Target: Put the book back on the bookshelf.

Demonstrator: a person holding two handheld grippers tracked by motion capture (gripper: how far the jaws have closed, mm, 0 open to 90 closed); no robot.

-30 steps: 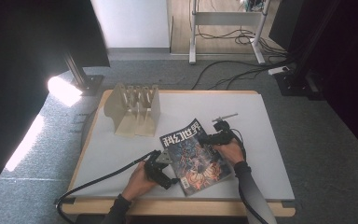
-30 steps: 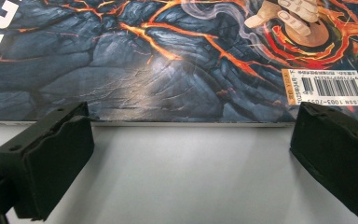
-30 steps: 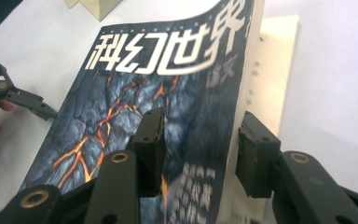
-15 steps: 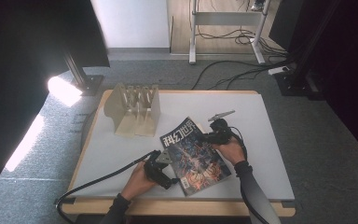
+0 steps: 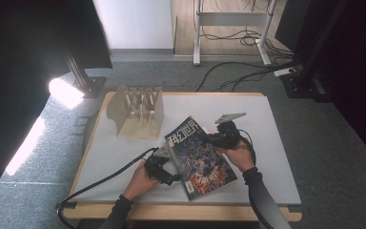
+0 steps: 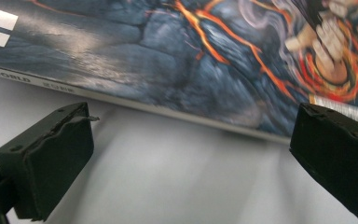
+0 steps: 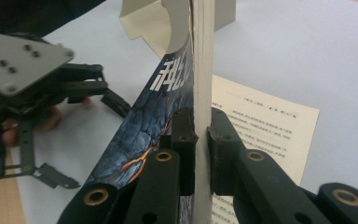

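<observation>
Here the magazine [image 5: 199, 155] is lying toward the front middle of the white surface [image 5: 267, 143], its right edge being pinched by the right gripper [image 7: 201, 140], whose fingers are clamping the thick page block. In the right gripper view the cover is peeling away leftward and a printed page is lying open on the surface. The left gripper [image 6: 186, 154] is sitting just beside the spine edge, fingers spread apart and holding nothing. The risk looks like slippage: glossy pages gripped near one edge could fan out or tear if lifted quickly. The cover is looking dark, with orange lava streaks and white characters. A wooden slotted rack [image 5: 137, 110] is standing behind it.
</observation>
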